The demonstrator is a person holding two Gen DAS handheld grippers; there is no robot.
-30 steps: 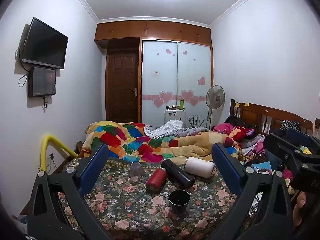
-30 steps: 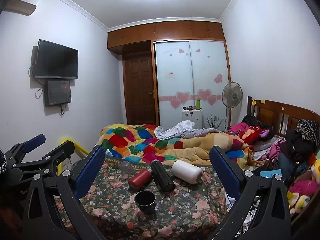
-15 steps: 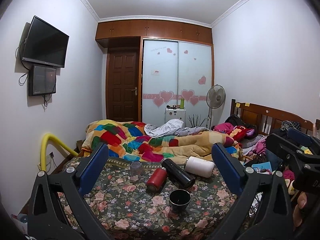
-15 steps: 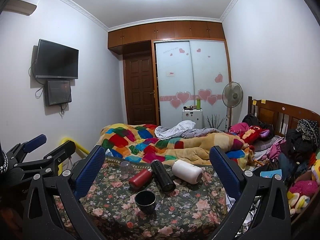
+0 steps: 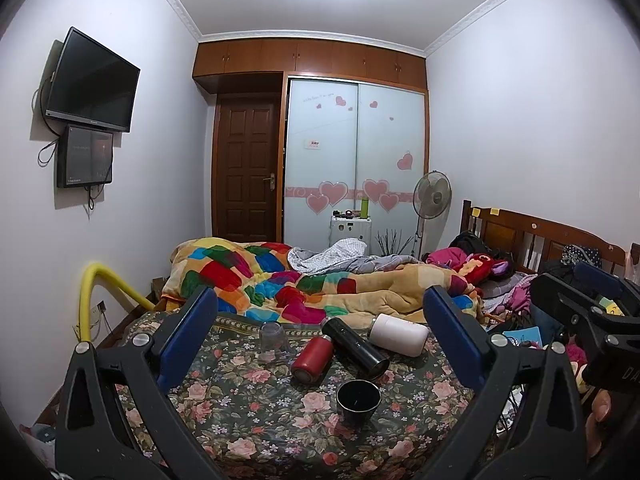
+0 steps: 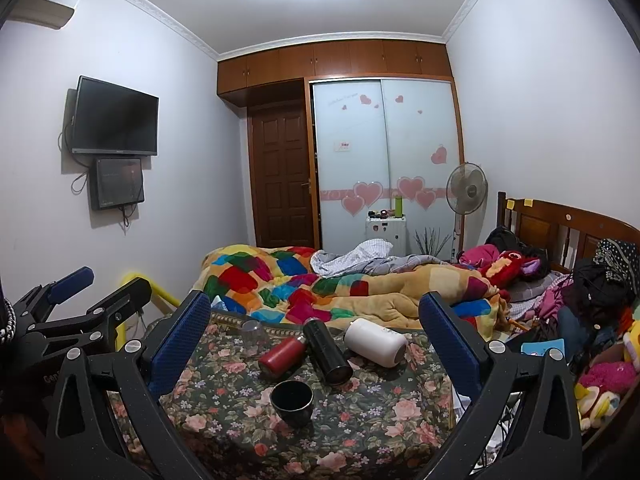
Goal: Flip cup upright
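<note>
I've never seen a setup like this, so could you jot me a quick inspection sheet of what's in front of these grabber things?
Surface: floral tablecloth over a table.
Job's things: clear cup upside down; black cup upright.
Clutter: red bottle, black bottle, white bottle, all lying down.
Grippers: left gripper and right gripper open, holding nothing.
Cables: wires hang below the TV.
Surroundings: bed with patchwork quilt, fan, wardrobe.

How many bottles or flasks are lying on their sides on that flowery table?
3, side by side behind the upright black cup: a red metal flask on the left, a black cylindrical flask in the middle, a white cylindrical flask on the right. None seem hidden.
</note>
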